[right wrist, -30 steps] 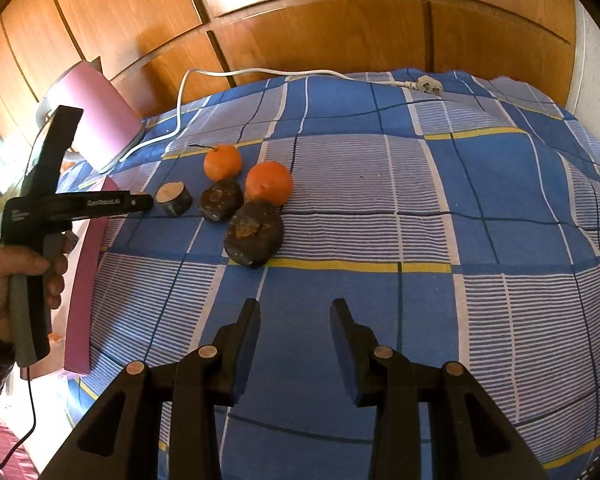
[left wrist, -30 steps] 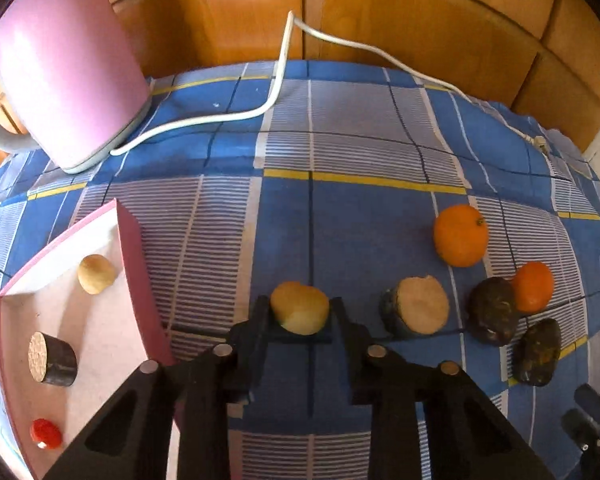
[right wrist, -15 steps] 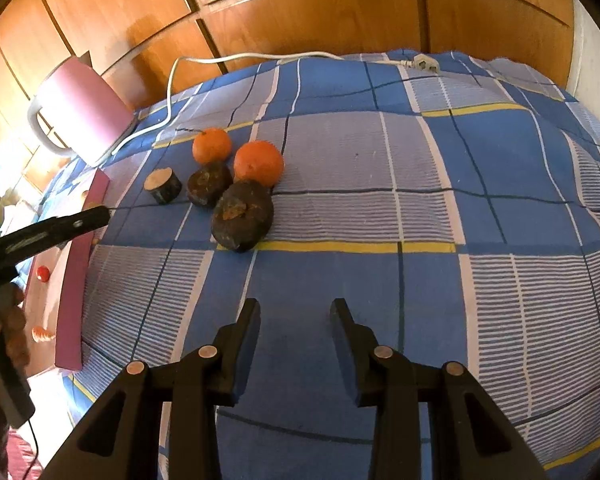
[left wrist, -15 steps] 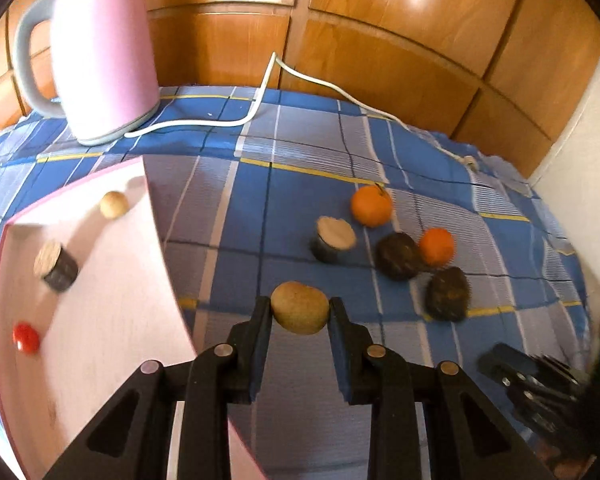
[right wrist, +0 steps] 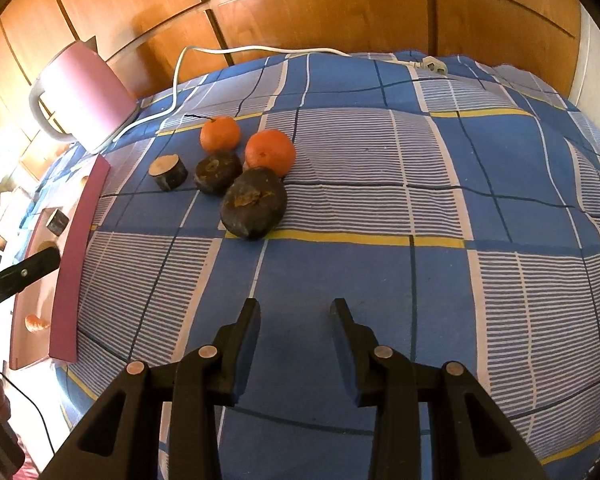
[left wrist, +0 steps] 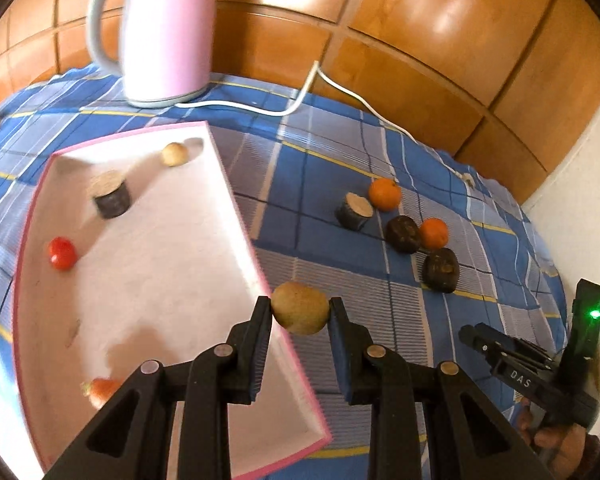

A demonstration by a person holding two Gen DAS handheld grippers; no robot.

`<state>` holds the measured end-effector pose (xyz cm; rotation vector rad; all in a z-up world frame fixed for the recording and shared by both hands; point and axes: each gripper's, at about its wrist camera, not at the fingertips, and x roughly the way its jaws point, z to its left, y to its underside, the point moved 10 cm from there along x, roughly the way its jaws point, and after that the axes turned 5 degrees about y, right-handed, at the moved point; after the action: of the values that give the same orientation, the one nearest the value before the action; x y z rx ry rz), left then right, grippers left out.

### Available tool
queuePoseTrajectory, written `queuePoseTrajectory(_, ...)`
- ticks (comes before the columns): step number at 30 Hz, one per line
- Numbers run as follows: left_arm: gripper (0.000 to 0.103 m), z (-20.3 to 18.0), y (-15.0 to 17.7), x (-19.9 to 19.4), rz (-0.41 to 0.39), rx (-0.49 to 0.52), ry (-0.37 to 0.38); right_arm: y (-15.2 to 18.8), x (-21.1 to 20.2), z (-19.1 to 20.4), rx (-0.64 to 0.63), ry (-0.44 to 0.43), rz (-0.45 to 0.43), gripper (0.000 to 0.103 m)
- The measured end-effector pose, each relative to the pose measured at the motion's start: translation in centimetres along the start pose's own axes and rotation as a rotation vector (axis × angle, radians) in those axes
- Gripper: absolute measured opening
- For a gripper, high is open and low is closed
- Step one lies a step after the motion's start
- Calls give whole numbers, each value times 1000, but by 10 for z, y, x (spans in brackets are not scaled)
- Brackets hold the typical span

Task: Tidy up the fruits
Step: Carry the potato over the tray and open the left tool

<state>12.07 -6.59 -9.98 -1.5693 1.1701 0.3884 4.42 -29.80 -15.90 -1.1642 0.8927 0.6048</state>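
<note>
My left gripper [left wrist: 300, 312] clamps the small, light, firm kiwi [left wrist: 300, 308] across its middle, the tray [left wrist: 236, 208] at ten o'clock, while my right gripper [right wrist: 296, 312] hangs empty.

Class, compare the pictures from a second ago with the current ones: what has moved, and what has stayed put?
The left gripper, shut on the yellowish fruit throughout, carried it from over the cloth to above the pink tray's right rim. Nothing was released. The right gripper stayed empty over the cloth; the two oranges, the dark fruits and the tray's contents did not move.

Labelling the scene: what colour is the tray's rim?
Pink; the tray rim shows best in the left wrist view.
</note>
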Motion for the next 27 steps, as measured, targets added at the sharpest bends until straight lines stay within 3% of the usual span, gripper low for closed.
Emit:
queuePoseTrajectory(12, 29, 63, 8, -44, -94, -142, -99, 1, 2, 11, -30, 9, 2, 36)
queuePoseTrajectory(17, 29, 90, 9, -67, -156, -197, -183, 2, 0, 12, -39, 17, -2, 36)
queuePoseTrajectory(23, 29, 110, 8, -84, -213, -203, -279, -3, -13, 12, -72, 64, -64, 36)
queuePoseTrajectory(27, 29, 114, 6, -88, -239, -190, -322, -4, -21, 16, -108, 91, -96, 45)
